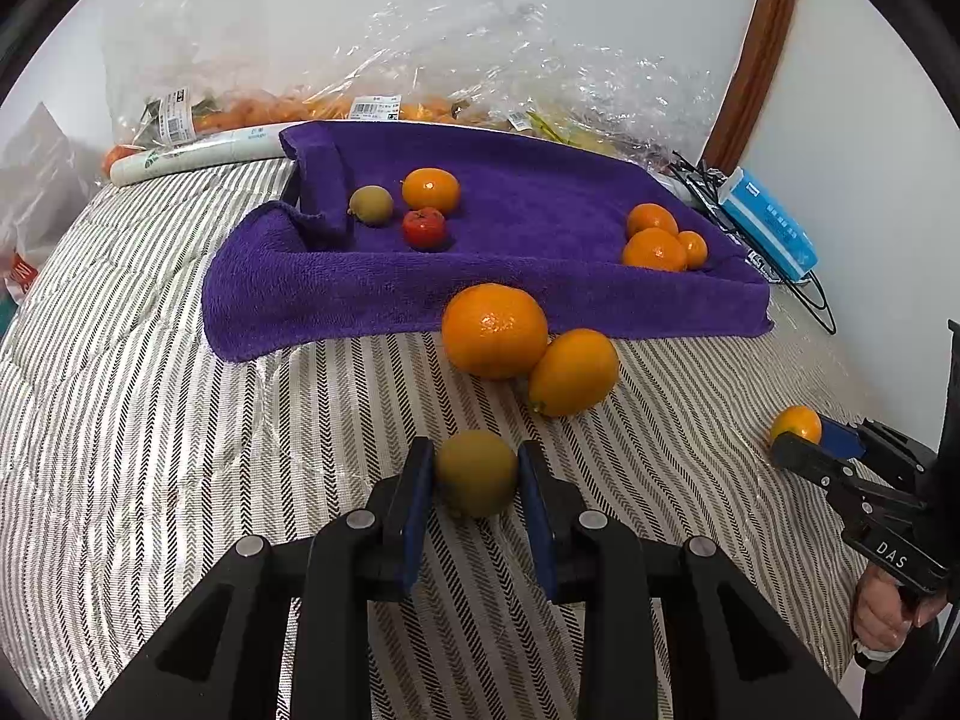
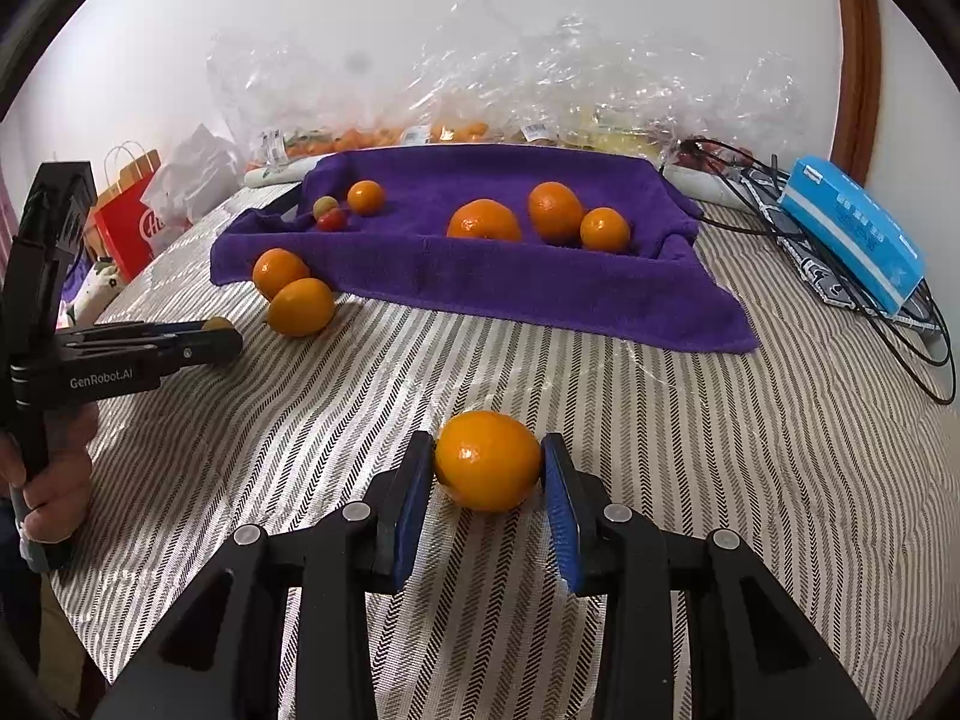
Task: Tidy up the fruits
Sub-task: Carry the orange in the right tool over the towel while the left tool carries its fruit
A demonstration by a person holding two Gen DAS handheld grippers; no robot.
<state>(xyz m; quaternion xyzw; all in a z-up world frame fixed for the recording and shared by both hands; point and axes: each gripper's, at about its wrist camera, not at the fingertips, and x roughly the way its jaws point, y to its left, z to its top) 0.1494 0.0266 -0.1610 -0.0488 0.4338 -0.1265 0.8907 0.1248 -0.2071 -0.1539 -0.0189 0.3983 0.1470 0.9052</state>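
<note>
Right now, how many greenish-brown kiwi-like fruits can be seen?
2. One kiwi-like fruit is clamped in the left gripper above the striped cloth; the other lies on the purple towel. The plastic bags may hide more.

Setting: a home, likely a bedroom. Work surface is a striped quilted cover (image 2: 690,450), soft like bedding, against a plain white wall (image 2: 480,12). Wooden curved frame (image 1: 762,48) at the right. Household clutter around the edges: shop bags (image 2: 129,210), tissue box (image 2: 852,228), cables (image 2: 912,324), grocery fruit in clear plastic bags (image 1: 372,78), purple towel (image 1: 540,276).
</note>
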